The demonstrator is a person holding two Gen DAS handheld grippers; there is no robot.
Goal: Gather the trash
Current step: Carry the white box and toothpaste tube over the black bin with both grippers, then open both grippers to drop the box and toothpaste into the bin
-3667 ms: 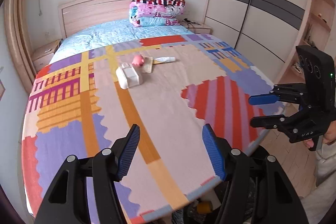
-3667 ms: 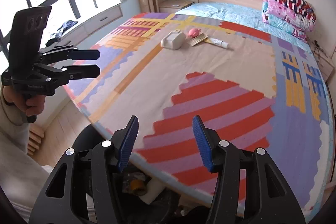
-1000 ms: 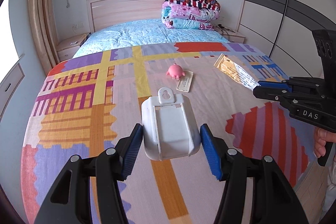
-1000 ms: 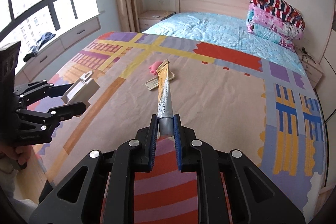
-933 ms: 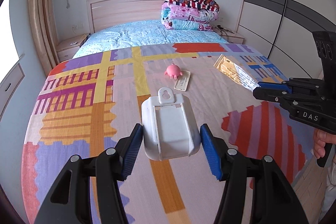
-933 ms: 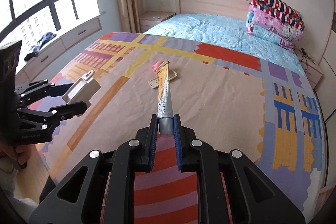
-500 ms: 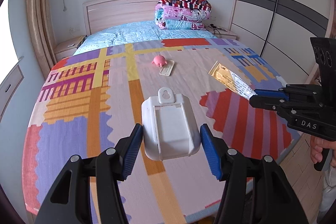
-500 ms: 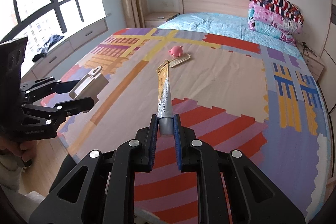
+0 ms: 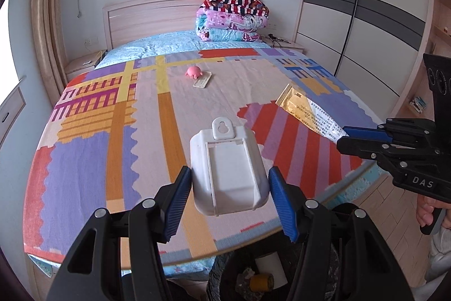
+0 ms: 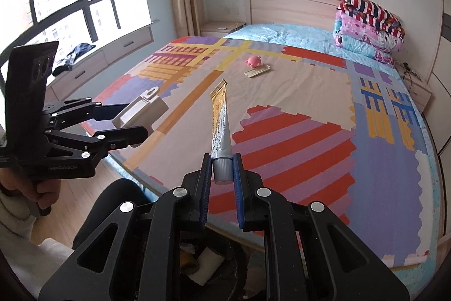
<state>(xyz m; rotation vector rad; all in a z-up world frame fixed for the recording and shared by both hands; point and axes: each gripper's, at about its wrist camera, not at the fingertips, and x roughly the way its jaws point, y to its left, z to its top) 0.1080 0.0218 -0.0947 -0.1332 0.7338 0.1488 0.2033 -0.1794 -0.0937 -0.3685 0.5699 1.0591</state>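
Trash is what I count first: two pieces are in my tongs and two more lie on the bed (image 9: 84,131). My left gripper (image 9: 229,196) is clamped on one white plastic holder (image 9: 229,177), its hanging tab pointing away from me, carried above the foot end of the patterned bedspread. My right gripper (image 10: 221,182) is clenched on the grey cap end of one flattened tube (image 10: 221,120), whose gold crimped tail sticks out over the bed. In the left wrist view the tube (image 9: 310,112) juts from that same gripper at the right edge, with the fingers of one hand (image 9: 427,212) wrapped round its handle.

Still lying on the bedspread, far up toward the headboard, are one pink toy (image 9: 192,71) and one pale flat strip (image 9: 203,81), just beside each other; I cannot tell whether they touch.

Below both grippers I see one dark bin (image 10: 225,267) at the foot of the bed, with a few bits inside: a yellow roll (image 9: 260,281) and something white (image 10: 204,264).

One stack of folded quilts (image 9: 232,17) sits at the head end.
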